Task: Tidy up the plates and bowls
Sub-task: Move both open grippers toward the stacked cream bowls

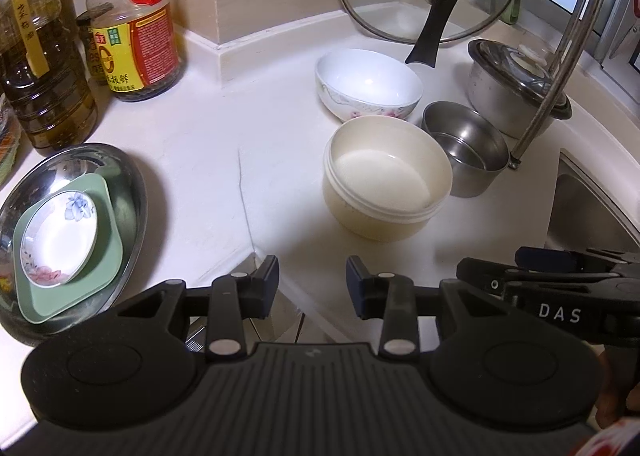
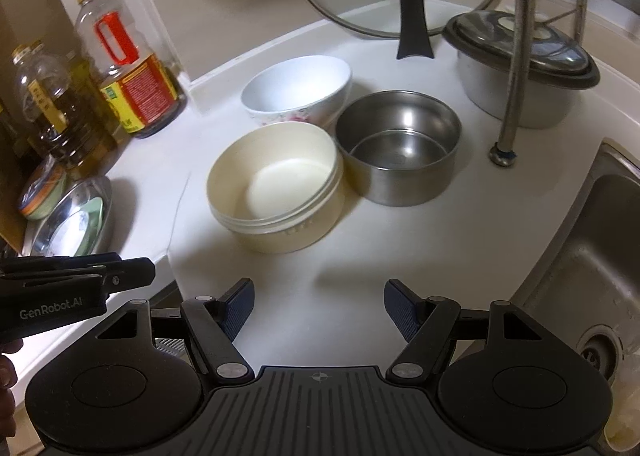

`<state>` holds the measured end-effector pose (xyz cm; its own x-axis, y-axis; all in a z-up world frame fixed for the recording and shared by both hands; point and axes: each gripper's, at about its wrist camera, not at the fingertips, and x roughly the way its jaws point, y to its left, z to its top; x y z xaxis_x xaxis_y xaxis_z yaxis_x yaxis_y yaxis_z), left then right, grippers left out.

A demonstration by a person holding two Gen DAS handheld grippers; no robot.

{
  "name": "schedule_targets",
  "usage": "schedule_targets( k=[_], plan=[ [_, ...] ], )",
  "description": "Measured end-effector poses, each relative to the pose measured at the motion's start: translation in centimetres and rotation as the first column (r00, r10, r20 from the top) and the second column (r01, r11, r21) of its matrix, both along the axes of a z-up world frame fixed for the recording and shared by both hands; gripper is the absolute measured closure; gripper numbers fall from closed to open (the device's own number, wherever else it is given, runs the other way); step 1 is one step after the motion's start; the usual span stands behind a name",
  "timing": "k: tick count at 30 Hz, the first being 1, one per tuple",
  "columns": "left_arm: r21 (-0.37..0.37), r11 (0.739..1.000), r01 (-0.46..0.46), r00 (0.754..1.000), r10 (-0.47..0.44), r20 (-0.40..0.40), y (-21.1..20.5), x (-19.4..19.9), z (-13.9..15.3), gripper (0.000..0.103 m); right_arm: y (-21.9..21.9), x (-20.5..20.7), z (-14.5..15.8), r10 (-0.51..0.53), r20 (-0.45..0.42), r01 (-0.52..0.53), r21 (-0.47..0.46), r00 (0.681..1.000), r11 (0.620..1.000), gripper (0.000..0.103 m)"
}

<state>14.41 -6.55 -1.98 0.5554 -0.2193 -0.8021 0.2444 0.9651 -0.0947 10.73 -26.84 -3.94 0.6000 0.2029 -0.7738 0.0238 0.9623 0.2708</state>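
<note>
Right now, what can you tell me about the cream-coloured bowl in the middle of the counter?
The cream bowl is round and deep, looks like matte plastic, with a ridged band under its rim. It stands upright and empty on the white counter, its inside paler at the bottom. The steel bowl sits right beside it and the floral bowl just behind; whether they touch it is unclear. Neither gripper touches it.

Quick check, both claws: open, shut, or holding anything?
Left claw: open, narrow gap, nothing held.
Right claw: open wide, nothing held.
</note>
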Motion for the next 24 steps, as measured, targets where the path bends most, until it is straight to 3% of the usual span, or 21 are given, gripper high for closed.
schedule_targets(
  k=[24],
  plan=[
    [-0.036,0.997,0.062,0.998,-0.062,0.008,-0.7,3.4,-0.2,0.066,-1.3,1.6,-0.2,-0.106,0.006,0.106,0.015,0.994,0.994,0.031]
  ],
)
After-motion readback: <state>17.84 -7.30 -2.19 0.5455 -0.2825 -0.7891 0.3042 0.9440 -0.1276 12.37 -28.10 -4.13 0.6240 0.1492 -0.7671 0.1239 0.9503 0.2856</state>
